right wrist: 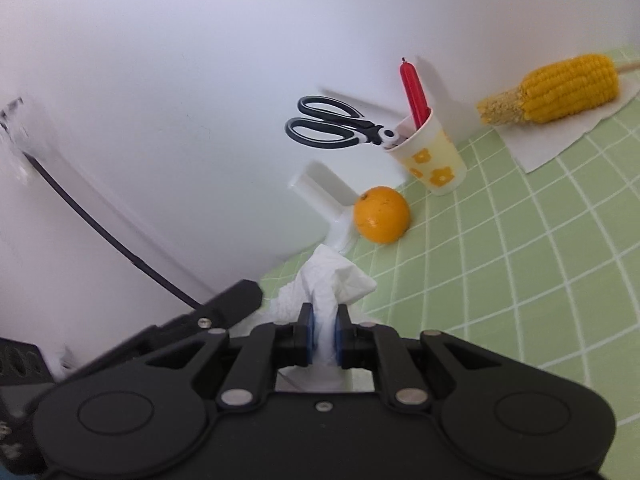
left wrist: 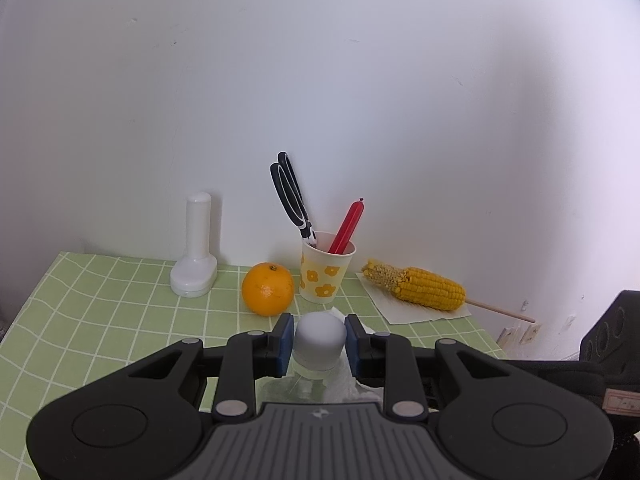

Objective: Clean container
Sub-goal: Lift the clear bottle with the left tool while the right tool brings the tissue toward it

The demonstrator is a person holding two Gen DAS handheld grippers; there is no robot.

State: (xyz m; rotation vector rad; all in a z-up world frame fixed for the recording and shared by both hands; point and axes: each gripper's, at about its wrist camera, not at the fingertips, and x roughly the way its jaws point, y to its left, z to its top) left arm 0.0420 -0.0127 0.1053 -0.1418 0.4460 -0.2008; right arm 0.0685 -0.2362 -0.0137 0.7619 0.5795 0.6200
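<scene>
In the left wrist view my left gripper [left wrist: 319, 344] is shut on a small clear container [left wrist: 308, 376], its blue pads [left wrist: 285, 342] pressing both sides of the pale rounded cap [left wrist: 320, 338]. A crumpled white tissue [left wrist: 346, 384] lies just to the right of and below the container. In the right wrist view my right gripper [right wrist: 324, 336] is shut on that white tissue [right wrist: 332, 280], which bunches up and fans out past the fingertips. The container itself is hidden there behind the tissue and gripper body.
A green checked cloth [left wrist: 100, 312] covers the table against a white wall. At the back stand a white upright device [left wrist: 196, 252], an orange [left wrist: 267, 289], a flowered paper cup [left wrist: 326, 274] holding scissors [left wrist: 290, 194] and a red stick, and a corn cob [left wrist: 420, 286] on paper.
</scene>
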